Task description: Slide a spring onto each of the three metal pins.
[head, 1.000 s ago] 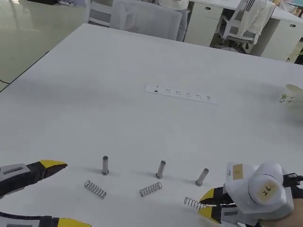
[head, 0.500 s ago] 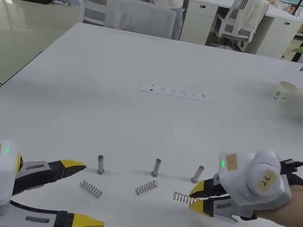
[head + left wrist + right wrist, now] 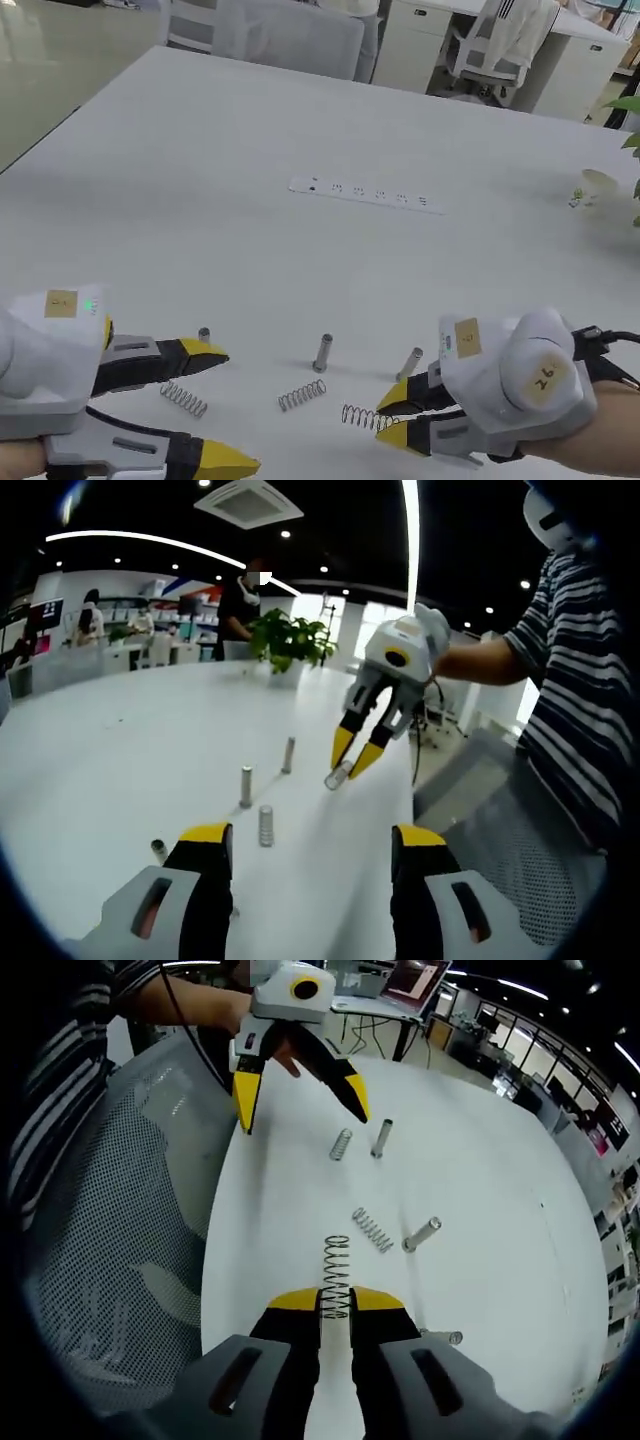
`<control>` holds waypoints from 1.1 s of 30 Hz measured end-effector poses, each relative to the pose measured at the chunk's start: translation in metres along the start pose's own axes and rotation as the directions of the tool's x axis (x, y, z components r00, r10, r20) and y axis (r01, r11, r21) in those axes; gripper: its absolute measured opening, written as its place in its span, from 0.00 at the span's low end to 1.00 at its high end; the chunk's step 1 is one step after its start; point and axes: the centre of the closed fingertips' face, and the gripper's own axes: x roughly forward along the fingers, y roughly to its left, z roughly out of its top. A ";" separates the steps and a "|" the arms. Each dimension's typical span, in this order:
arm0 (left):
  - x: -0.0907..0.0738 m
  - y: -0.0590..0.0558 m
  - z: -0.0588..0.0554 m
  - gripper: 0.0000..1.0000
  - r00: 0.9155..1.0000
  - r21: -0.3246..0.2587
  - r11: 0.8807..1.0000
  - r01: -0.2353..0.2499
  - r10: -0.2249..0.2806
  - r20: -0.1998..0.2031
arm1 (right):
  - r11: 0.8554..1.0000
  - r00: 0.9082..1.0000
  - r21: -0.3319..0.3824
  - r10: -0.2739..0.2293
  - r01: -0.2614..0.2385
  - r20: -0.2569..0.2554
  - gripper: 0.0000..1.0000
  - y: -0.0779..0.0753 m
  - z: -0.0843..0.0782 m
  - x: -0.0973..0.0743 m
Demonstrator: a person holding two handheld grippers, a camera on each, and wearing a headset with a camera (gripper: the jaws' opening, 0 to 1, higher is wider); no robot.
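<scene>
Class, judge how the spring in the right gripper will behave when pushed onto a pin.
The spring, thin open coils gripped at one end by the right gripper, will probably flex sideways. Pushed off-axis it may buckle. It looks light.

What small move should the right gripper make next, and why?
Probably carry the spring, clamped in the right gripper, across to the nearest pin and line its free end up with the pin's top. That pin is bare and stands just beyond the jaws, so it looks like the shortest way to seat this spring.
</scene>
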 end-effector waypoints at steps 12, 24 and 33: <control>0.033 -0.009 0.009 0.47 0.996 0.033 0.996 0.084 -0.084 -0.011 | 1.000 1.000 -0.024 0.011 -0.011 0.010 0.08 0.004 0.010 0.000; 0.055 -0.016 0.007 0.31 0.989 0.063 0.988 0.144 -0.143 -0.028 | 0.999 1.000 -0.040 0.025 -0.025 0.018 0.08 0.008 0.018 0.000; 0.065 -0.022 0.010 0.22 0.986 0.062 0.984 0.168 -0.168 -0.008 | 0.999 0.999 -0.046 0.028 -0.027 0.030 0.08 0.010 0.022 0.001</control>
